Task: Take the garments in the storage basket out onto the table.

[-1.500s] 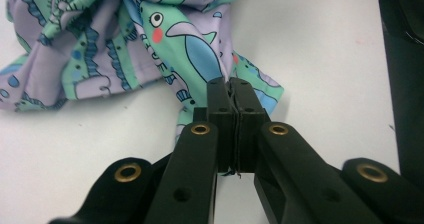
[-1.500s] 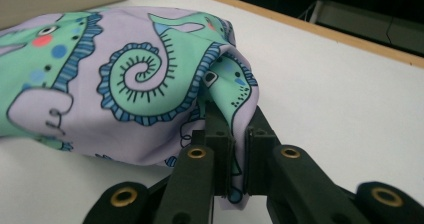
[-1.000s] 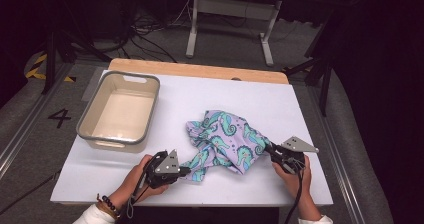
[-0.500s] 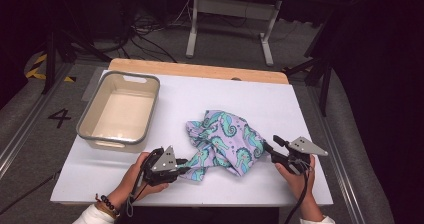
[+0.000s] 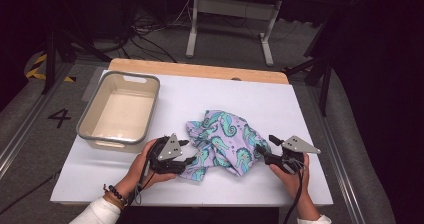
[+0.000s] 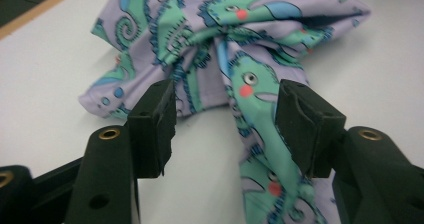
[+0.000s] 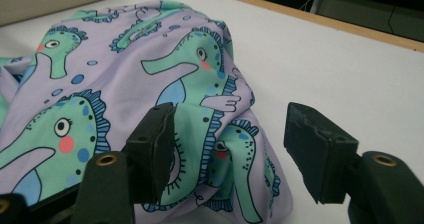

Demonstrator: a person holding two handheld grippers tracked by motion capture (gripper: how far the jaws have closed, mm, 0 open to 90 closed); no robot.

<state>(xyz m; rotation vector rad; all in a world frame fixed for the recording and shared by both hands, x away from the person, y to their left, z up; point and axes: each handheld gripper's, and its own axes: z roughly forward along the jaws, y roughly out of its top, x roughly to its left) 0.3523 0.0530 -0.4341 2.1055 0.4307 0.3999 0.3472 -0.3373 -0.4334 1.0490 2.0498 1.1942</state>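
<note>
The seahorse-print cloth (image 5: 220, 144) lies crumpled in a loose heap on the white surface (image 5: 310, 109), a little toward the person's side of the middle, with a narrow strip trailing out of the heap toward the near left. Lilac fabric, teal and blue seahorses, folded over itself in several places.

The left gripper (image 5: 184, 151) sits at the heap's near left edge. Its fingers (image 6: 152, 126) stand spread, having just been opening, and the trailing strip of cloth runs between them along the surface, close beside the far-side finger in the left gripper view; the pads do not press on it, and bare surface shows between the strip and the other finger.

The right gripper (image 5: 267, 148) sits at the heap's right edge. Its fingers (image 7: 320, 149) are also spread and have just been opening. In the right gripper view a folded corner of the cloth lies in the gap, nearer one finger, while the other stands over bare surface; neither pad pinches the fabric.

Each gripper is held by a hand at the near edge of the surface. A grey plastic tub (image 5: 87, 134) stands to the left, well apart from the cloth.
</note>
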